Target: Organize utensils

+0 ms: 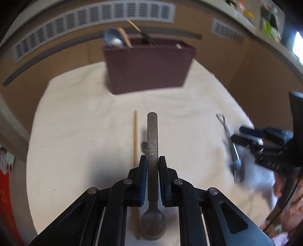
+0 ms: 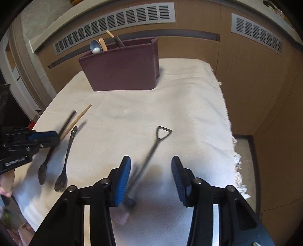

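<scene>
Left claw (image 1: 152, 166) grips the grey spoon (image 1: 152, 151) at lower centre; right claw (image 2: 150, 170) gapes above the shovel-handled utensil (image 2: 151, 149).

White cloth (image 2: 170, 106) covers tabletop, fringed along right edge. Brown wood-panel wall (image 2: 246, 75) behind, with grey slotted vents (image 2: 117, 20). Cluttered shelf (image 1: 265, 17) at upper right, blurred. Red object (image 1: 5, 198) at left edge.
</scene>
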Available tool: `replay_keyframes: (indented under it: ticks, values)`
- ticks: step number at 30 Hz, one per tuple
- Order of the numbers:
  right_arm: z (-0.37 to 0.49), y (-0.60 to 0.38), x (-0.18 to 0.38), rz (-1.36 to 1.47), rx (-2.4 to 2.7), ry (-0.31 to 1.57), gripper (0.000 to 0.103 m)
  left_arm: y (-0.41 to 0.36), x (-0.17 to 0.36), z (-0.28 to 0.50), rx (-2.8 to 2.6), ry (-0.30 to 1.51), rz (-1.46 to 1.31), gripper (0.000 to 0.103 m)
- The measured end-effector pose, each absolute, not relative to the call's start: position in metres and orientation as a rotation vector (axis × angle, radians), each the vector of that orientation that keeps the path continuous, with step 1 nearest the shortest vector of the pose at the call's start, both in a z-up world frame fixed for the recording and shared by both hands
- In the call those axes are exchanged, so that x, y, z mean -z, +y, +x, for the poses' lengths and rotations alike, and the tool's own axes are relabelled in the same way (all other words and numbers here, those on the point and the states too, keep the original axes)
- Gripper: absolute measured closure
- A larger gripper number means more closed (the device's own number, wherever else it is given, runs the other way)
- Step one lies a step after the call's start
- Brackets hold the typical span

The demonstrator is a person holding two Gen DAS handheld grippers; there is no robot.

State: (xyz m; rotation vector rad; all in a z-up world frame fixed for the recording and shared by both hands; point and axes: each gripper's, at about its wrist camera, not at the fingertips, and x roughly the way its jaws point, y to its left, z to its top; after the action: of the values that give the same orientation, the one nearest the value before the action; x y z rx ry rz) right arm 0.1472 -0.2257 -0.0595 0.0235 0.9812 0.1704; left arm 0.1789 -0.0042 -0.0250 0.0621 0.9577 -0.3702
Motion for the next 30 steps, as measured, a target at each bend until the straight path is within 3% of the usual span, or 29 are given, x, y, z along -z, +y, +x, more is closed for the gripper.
replay_keyframes:
  ticks: [7, 8, 9, 11, 30]
  values:
    - [0.175, -0.210, 0.076, -0.002, -0.041, 1.017, 0.066, 0.027, -0.002, 0.164, 0.272, 0.806, -0.072, 0.091]
    - [0.176, -0.207, 0.076, -0.018, -0.040, 1.016, 0.072, 0.030, -0.002, 0.166, 0.273, 0.803, -0.075, 0.091]
    - [0.175, -0.204, 0.076, -0.031, -0.046, 1.013, 0.085, 0.031, -0.003, 0.165, 0.275, 0.802, -0.078, 0.091]
    - [0.173, -0.195, 0.075, -0.075, -0.058, 1.010, 0.095, 0.026, -0.001, 0.163, 0.278, 0.803, -0.078, 0.091]
    - [0.121, -0.193, 0.008, -0.032, -0.196, 0.837, 0.098, 0.025, -0.027, 0.137, 0.303, 0.741, -0.097, 0.091]
